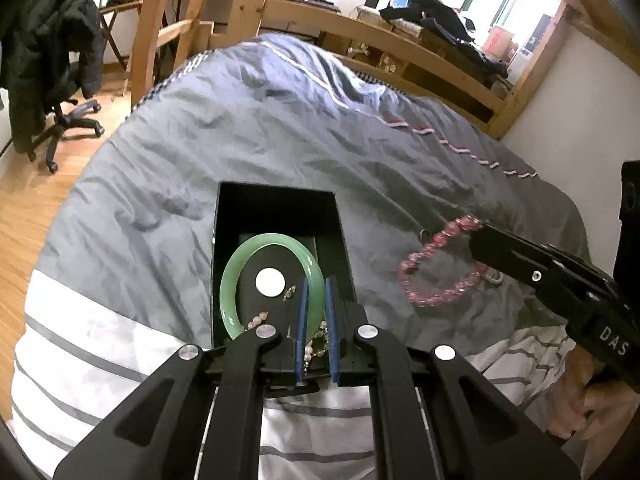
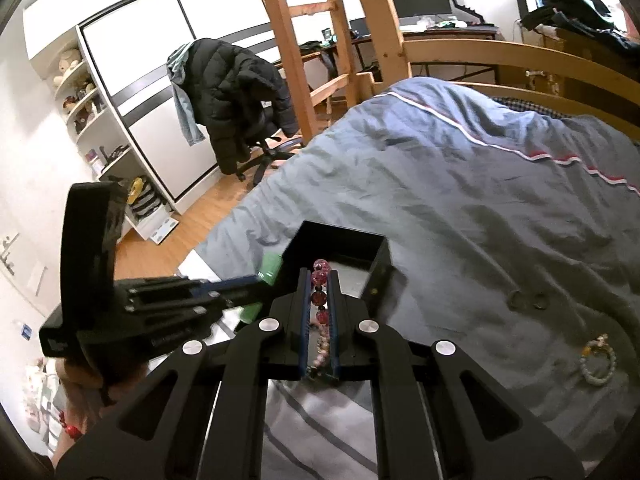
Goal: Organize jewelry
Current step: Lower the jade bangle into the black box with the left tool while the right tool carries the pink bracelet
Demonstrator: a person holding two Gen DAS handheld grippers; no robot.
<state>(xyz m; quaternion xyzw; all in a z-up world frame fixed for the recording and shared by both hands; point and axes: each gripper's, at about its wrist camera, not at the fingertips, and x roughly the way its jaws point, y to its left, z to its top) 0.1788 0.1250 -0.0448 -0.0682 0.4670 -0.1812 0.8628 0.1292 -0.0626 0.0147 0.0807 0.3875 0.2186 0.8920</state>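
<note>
My left gripper (image 1: 317, 282) is shut on the rim of a green jade bangle (image 1: 240, 264), which it holds over an open black box (image 1: 276, 204) on the bed. Inside the box lie a white round disc (image 1: 270, 283) and some small beads. My right gripper (image 1: 474, 236) comes in from the right, shut on a pink beaded bracelet (image 1: 424, 264) that hangs above the duvet. In the right wrist view the pink bracelet (image 2: 320, 278) sits between the pads of my right gripper (image 2: 320, 274), just short of the box (image 2: 380, 264). The left gripper (image 2: 260, 278) shows at the left with the bangle (image 2: 269, 267).
The grey duvet (image 1: 280, 120) covers the bed. Two small rings (image 2: 516, 298) and a pale bead bracelet (image 2: 598, 360) lie on it to the right of the box. A wooden bed frame (image 1: 400, 44) lines the far side. A chair with a black jacket (image 2: 236, 88) stands on the floor.
</note>
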